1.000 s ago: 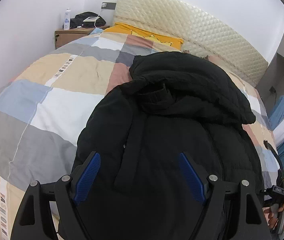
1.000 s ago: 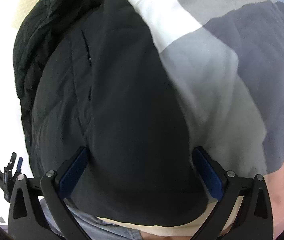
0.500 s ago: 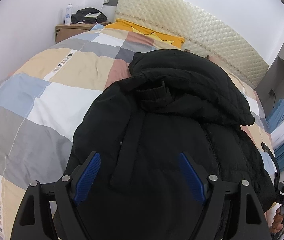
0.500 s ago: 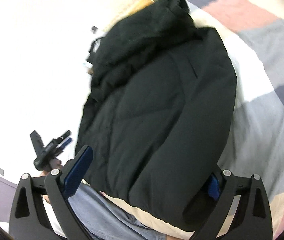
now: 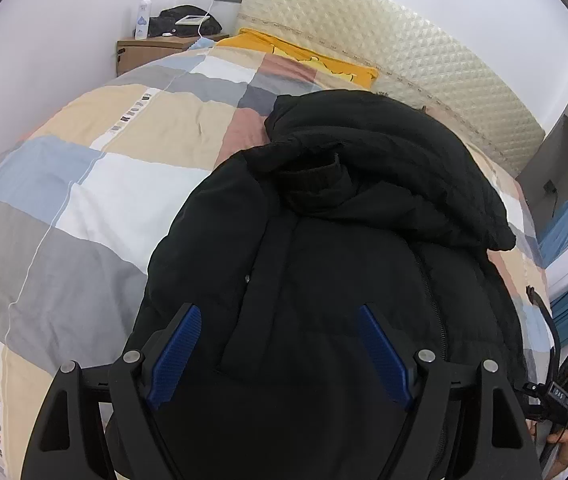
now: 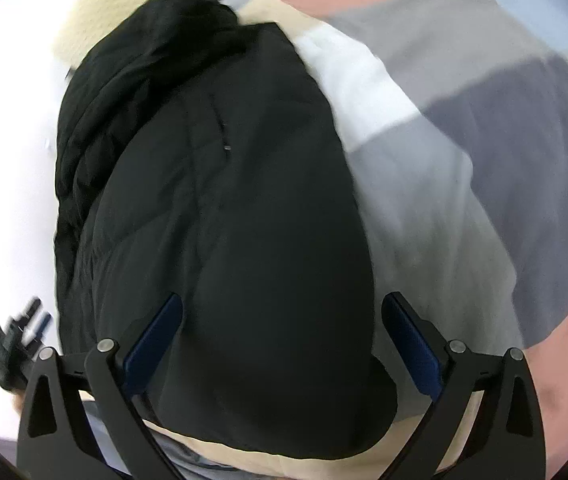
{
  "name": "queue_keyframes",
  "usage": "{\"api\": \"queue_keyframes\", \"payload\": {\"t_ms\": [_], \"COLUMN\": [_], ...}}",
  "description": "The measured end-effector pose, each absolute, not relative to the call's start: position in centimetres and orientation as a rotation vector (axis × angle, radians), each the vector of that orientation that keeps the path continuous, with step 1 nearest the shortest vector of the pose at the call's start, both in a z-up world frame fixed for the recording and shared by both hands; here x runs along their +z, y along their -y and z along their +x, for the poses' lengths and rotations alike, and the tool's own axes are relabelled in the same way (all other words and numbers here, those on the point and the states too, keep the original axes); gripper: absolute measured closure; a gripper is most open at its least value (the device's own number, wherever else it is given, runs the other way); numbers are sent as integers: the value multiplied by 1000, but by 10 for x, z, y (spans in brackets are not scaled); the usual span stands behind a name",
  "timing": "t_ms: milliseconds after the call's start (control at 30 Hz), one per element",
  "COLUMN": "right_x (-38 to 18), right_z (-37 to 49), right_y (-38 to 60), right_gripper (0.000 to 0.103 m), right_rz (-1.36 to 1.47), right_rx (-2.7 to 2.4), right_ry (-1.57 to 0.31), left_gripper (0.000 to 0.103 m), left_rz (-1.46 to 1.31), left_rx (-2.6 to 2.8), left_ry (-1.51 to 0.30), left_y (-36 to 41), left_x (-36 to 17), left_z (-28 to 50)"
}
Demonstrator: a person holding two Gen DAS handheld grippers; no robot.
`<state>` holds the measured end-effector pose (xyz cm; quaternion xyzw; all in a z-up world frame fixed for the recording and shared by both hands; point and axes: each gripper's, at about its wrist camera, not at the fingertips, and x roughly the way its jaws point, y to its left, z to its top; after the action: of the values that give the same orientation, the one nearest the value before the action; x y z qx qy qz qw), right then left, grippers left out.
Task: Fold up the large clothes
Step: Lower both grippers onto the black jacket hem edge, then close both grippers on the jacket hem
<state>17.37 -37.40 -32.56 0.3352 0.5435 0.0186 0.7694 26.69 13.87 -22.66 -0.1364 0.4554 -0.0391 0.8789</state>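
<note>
Bedding in checked blocks of beige, grey, white and blue (image 5: pixel 96 184) filled the left of my left-hand view, covering a bed. At its far left corner stood a wooden nightstand (image 5: pixel 152 50) with a spray bottle (image 5: pixel 142 20) and a dark bundle on top. A yellow pillow (image 5: pixel 307 58) lay against the cream quilted headboard (image 5: pixel 395 56).

Across the middle lay the black padded jacket (image 5: pixel 323 260), front up, hood (image 5: pixel 395 160) bunched toward the headboard, hem toward me. My left gripper (image 5: pixel 280 356) hung above its lower front with the blue pads wide apart and nothing between them; I could not tell whether the tips touched the fabric. At the far right edge my other hand (image 5: pixel 563 442) showed, holding its tool.

In my right-hand view, which was blurred, the left gripper (image 6: pixel 12 344) appeared small at the lower left. The jacket (image 6: pixel 224 220) ran up the centre, with the checked bedding (image 6: pixel 463 160) to its right. My right gripper (image 6: pixel 282 356) was spread open over the hem, clamping nothing.
</note>
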Motion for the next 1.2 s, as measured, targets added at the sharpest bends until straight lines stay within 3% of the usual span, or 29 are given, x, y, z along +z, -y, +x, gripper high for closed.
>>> {"api": "queue_keyframes", "payload": {"t_ms": [133, 167, 300, 400, 667, 767, 1033, 1200], "right_x": [-331, -329, -321, -310, -273, -276, -286, -306], "right_z": [178, 179, 176, 171, 164, 166, 170, 166], "right_y": [365, 363, 363, 360, 351, 349, 351, 371], "right_gripper": [7, 13, 53, 75, 80, 80, 78, 60], "right_rz": [750, 746, 787, 765, 713, 711, 729, 880], "right_rx": [114, 127, 173, 223, 301, 286, 237, 169], "right_ry": [-1218, -1218, -1194, -1153, -1007, -1020, -1070, -1109], "left_gripper": [23, 23, 23, 23, 21, 15, 15, 15], "left_rz": [-282, -287, -321, -379, -601, -636, -447, -506], "left_rx": [-90, -95, -123, -143, -107, -99, -172, -370], "left_ry": [-966, -973, -997, -1033, -1090, -1122, -1333, -1372], "left_y": [-138, -139, -145, -157, -221, -248, -255, -242], "left_x": [-229, -229, -228, -226, -221, -227, -271, -287], "left_z": [269, 269, 270, 273, 255, 258, 279, 286]}}
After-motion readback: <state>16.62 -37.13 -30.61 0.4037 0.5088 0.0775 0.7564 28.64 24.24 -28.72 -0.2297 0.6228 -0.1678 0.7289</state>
